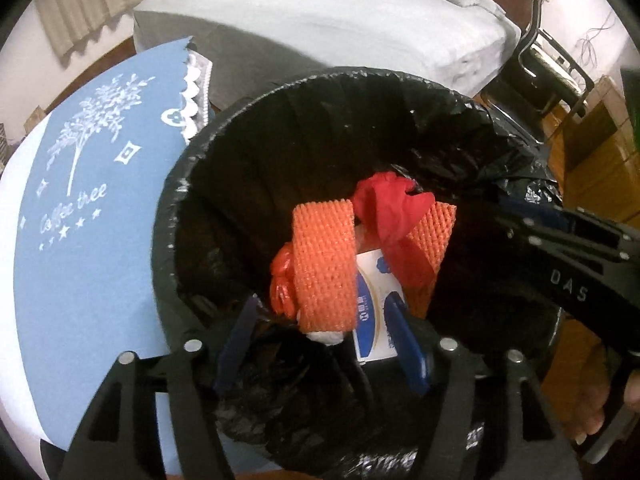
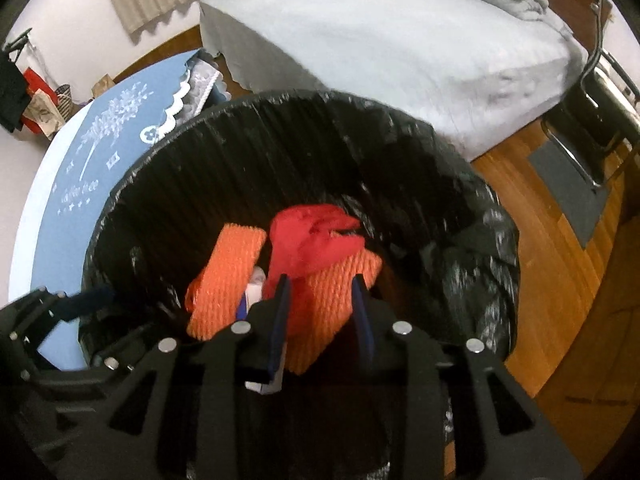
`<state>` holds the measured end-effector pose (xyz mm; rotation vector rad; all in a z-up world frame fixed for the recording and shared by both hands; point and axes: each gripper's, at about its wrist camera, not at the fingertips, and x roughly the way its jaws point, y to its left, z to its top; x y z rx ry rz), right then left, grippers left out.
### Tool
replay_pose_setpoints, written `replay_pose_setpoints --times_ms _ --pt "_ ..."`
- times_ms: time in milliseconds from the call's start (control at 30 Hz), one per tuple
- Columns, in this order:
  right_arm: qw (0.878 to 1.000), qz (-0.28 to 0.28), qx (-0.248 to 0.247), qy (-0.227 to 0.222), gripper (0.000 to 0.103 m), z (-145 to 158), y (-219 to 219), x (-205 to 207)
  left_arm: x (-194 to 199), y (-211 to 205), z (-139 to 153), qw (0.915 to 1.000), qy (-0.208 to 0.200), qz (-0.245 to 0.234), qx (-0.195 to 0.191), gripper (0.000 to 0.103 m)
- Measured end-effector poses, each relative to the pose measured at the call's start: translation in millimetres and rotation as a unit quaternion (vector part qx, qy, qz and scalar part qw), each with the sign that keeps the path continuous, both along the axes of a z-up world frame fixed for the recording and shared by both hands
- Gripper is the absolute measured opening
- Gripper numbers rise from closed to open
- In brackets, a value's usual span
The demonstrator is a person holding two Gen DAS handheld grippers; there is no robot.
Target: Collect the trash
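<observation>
Orange foam net (image 1: 324,264) upright in black-lined bin (image 1: 224,128), long axis vertical.

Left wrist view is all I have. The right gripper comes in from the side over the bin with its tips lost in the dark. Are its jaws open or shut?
Observer: Open. In the right wrist view, the right gripper has its jaws apart over an orange foam net inside the trash bin. The pads do not appear to press on the net.
Operator: What's on the floor under the chair by the bed?
Observer: A grey mat lies on the wood floor beneath the chair.
</observation>
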<state>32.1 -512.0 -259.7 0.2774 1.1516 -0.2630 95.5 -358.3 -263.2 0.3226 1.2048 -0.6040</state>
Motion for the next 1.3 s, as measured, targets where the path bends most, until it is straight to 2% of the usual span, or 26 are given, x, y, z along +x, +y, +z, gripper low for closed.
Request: replay_pose_setpoints --times_ms 200,267,400,500,567,700,867,1000,1067,1167,1300 --pt "1.000 -0.010 0.005 0.009 0.038 -3 7 -13 1 12 7 1.0000 -0.001 0.006 -0.007 0.066" --pt "1.000 -0.013 0.003 0.008 0.044 -1 11 -17 0 15 11 0.9999 -0.003 0.005 -0.011 0.069" --pt "1.000 -0.015 0.000 0.005 0.049 8 19 -21 -3 23 19 0.9998 -0.012 0.004 -0.015 0.072" --pt "1.000 -0.027 -0.003 -0.004 0.056 18 25 -27 -5 34 28 0.9996 -0.011 0.008 -0.026 0.074" --pt "0.999 -0.031 -0.007 -0.010 0.061 27 32 -31 -8 45 37 0.9992 -0.017 0.009 -0.036 0.080" --pt "0.999 -0.039 -0.013 -0.025 0.069 44 48 -41 -15 69 58 0.9979 -0.041 0.012 -0.048 0.084" --pt "0.997 -0.049 -0.025 -0.045 0.085 67 75 -49 -24 112 94 0.9941 -0.077 0.031 -0.069 0.092" --pt "0.996 -0.059 -0.021 -0.059 0.086 85 100 -57 -34 146 117 0.9912 -0.095 0.042 -0.082 0.093" --pt "0.996 -0.060 -0.028 -0.064 0.088 94 113 -60 -43 164 130 0.9882 -0.120 0.050 -0.081 0.094" --pt "0.992 -0.066 -0.057 -0.086 0.095 118 139 -69 -55 189 149 0.9814 -0.162 0.069 -0.077 0.097" --pt "0.985 -0.081 -0.090 -0.120 0.098 153 177 -79 -65 222 171 0.9743 -0.187 0.096 -0.081 0.097"
